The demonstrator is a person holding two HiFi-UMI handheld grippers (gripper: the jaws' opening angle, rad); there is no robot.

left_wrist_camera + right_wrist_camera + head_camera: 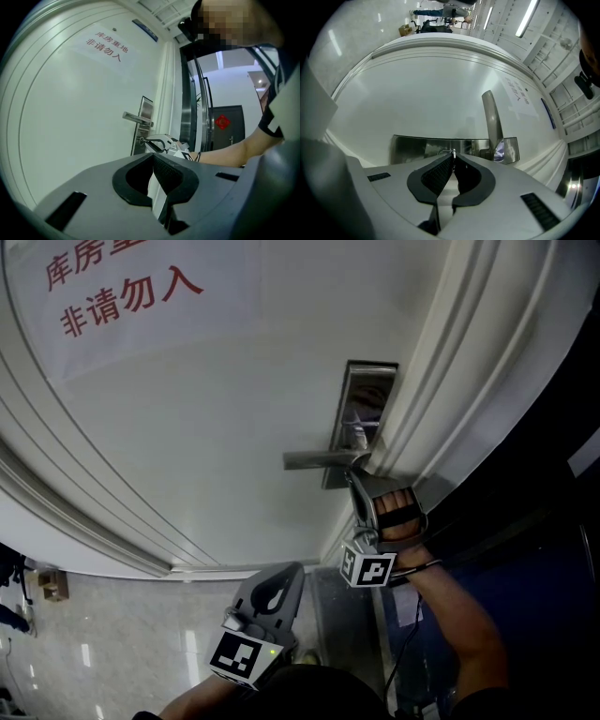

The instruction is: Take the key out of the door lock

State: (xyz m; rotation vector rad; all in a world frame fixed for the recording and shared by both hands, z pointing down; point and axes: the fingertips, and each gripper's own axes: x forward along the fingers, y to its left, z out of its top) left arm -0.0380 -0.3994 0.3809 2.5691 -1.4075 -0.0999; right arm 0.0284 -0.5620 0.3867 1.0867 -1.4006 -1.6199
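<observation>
The white door (216, 409) carries a steel lock plate (361, 423) with a lever handle (319, 459). My right gripper (359, 486) is pressed up to the plate just below the handle, shut on the small metal key (453, 153), whose ring (443, 153) shows at the jaw tips. In the left gripper view the key (139, 139) sits at the plate (146, 110), between the right gripper's fingertips (149, 140). My left gripper (272, 592) hangs low, well away from the door, shut with nothing in it.
A paper sign with red characters (122, 287) is stuck on the door. The moulded door frame (450, 381) and a dark glass panel (553, 521) lie to the right. Tiled floor (94, 643) is below. A dark door with a red ornament (223, 123) stands far off.
</observation>
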